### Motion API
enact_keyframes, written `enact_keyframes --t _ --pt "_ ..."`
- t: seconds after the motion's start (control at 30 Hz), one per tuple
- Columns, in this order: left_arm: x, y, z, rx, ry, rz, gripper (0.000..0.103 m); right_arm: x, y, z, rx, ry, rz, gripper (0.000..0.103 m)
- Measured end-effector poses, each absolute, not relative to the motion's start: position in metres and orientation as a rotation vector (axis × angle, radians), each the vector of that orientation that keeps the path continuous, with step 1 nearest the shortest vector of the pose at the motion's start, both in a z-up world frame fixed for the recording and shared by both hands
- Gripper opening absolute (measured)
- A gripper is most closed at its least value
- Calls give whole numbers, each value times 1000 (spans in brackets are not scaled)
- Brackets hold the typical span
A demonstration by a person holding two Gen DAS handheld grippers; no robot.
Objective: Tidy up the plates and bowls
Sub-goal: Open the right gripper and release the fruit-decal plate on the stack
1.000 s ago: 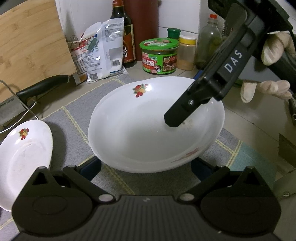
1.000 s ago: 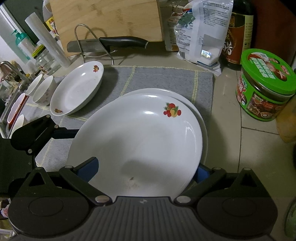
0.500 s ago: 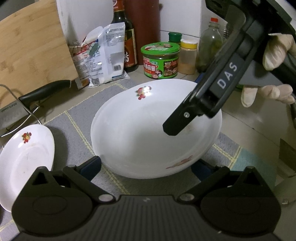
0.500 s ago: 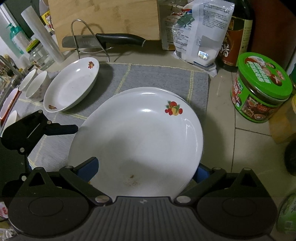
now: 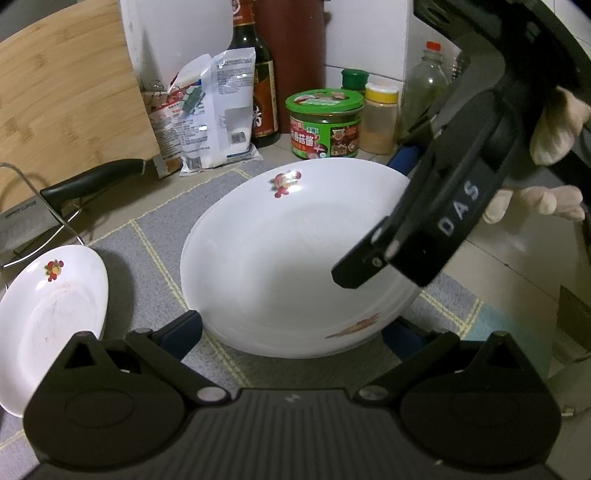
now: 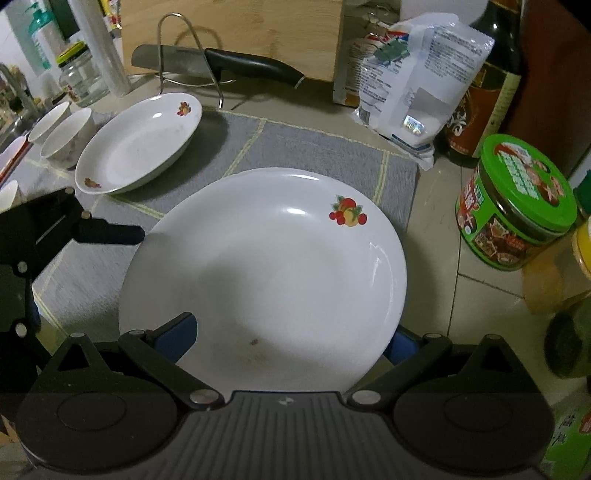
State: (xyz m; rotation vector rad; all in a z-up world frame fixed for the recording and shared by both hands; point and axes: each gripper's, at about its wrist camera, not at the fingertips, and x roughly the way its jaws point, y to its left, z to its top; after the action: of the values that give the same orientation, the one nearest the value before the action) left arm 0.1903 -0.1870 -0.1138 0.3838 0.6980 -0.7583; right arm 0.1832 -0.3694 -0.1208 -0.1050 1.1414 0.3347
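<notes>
While both grippers' fingers gape | grey mat (image 6: pixel 325 155) | tiled counter (image 6: pixel 476 295) | stacked plates (image 6: pixel 266 266)

Clutter I see behind the mat

A green-lidded jar (image 6: pixel 517 206) stands beside my dark sauce bottle (image 6: pixel 487 81); a white packet (image 6: pixel 417 81) leans there, and a knife (image 6: pixel 221 66) rests against the bamboo board (image 5: pixel 62 122).

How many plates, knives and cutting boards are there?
plates: 3, two stacked and one apart
knife: 1
cutting board: 1
Total: 5
</notes>
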Motion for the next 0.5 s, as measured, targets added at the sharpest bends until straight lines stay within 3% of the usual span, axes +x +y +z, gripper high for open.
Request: enact_keyframes --t 0.5 --pt "194 -189 -110 387 703 -767 103 173 -366 -121 -174 1106 336 103"
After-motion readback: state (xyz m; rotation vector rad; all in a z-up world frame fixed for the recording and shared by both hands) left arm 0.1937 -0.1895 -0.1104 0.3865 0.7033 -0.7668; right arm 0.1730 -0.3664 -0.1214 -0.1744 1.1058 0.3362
